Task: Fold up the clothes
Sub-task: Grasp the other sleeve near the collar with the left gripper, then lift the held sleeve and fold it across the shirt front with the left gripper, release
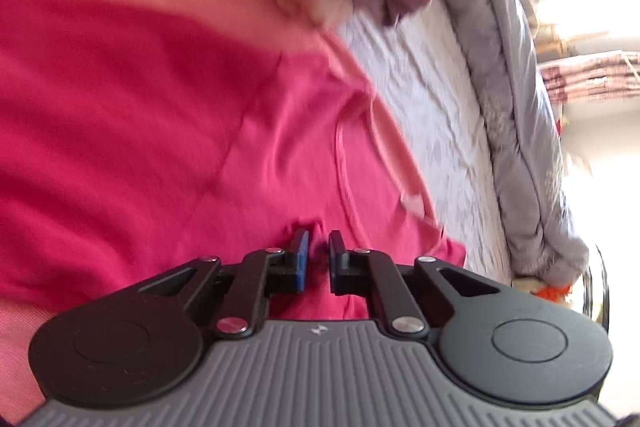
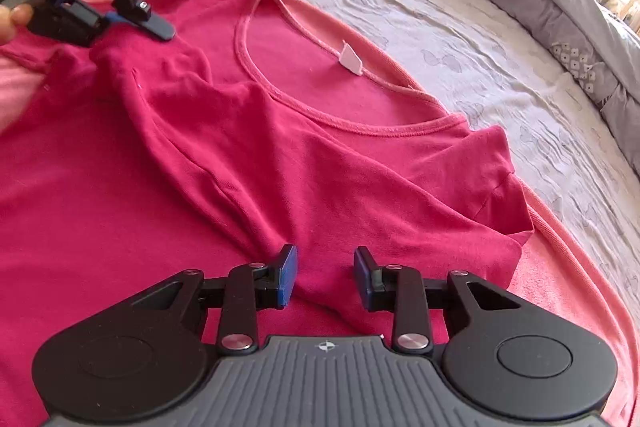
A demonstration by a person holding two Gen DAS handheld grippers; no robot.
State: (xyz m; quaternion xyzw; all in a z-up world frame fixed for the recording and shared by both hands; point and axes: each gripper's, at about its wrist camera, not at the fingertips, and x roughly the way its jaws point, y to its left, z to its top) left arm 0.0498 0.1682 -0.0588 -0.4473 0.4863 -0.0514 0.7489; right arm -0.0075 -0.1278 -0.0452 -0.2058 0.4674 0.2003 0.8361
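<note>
So the red T-shirt lies spread on a pink sheet on the bed, collar away from the person. Left gripper pinches bunched cloth at the shoulder; right gripper sits jaws apart over a ridge near the other sleeve. Best to keep both pulls level so the fold lands straight. Hem's out of frame, and the left view's blurry.
</note>
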